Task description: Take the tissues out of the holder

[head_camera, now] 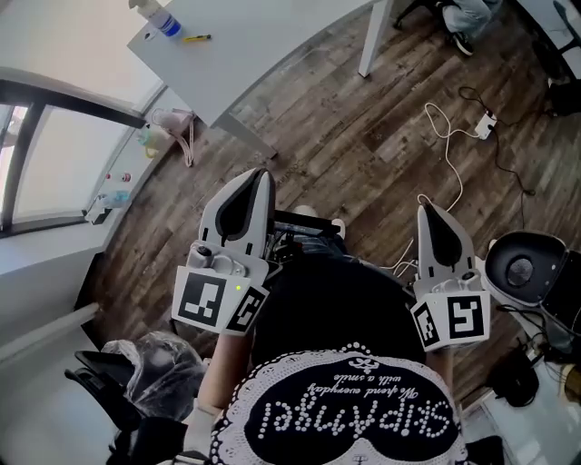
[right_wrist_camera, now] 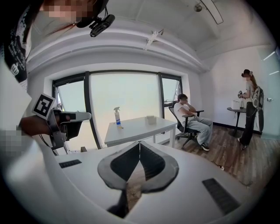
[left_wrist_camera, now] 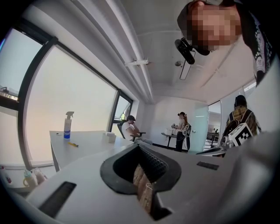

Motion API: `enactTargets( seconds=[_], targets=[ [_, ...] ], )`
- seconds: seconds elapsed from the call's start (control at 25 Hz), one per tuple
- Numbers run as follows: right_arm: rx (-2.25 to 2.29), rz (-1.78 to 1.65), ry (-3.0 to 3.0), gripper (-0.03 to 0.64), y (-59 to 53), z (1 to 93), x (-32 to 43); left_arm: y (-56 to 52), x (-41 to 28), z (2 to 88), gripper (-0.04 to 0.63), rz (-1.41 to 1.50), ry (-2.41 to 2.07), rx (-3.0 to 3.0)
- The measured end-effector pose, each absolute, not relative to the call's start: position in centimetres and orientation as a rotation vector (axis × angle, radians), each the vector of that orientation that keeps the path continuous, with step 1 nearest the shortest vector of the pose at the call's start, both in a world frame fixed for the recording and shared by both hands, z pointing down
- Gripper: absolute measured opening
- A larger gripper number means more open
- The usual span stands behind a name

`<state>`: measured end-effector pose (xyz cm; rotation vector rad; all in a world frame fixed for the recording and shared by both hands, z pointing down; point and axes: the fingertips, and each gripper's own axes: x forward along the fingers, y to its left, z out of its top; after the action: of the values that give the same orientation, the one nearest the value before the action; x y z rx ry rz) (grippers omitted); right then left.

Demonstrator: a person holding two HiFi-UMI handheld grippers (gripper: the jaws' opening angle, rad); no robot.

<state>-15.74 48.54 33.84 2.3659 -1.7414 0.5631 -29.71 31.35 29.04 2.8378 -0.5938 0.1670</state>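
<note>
A small white box (right_wrist_camera: 151, 119) stands on the white table (right_wrist_camera: 140, 127) across the room; whether it is the tissue holder I cannot tell. The left gripper view shows the same box (left_wrist_camera: 110, 137) far off. Both grippers are held close to the person's body, above the wood floor and well short of the table (head_camera: 263, 54). My left gripper (head_camera: 262, 173) has its tips together with nothing between them (left_wrist_camera: 139, 146). The jaws of my right gripper (head_camera: 424, 209) also meet at the tip, holding nothing (right_wrist_camera: 140, 142).
A spray bottle (head_camera: 162, 20) and a yellow pen (head_camera: 196, 38) lie on the table. White cables and a power strip (head_camera: 486, 123) trail over the floor to the right. One person sits on a chair (right_wrist_camera: 190, 120) and another stands (right_wrist_camera: 249, 109) at the far side.
</note>
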Motion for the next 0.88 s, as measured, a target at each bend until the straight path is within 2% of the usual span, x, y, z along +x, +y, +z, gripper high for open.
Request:
enactTargets(
  seconds=[0.52, 0.88],
  targets=[
    [2.376, 0.624, -1.688, 0.012, 48.3, 35.1, -14.3, 30.6, -27.8, 29.7, 0.002, 0.211, -0.555, 2.828],
    [2.375, 0.663, -1.613, 0.012, 44.1, 35.8, -11.9, 25.2, -24.6, 30.4, 0.002, 0.23, -0.515, 2.808]
  ],
)
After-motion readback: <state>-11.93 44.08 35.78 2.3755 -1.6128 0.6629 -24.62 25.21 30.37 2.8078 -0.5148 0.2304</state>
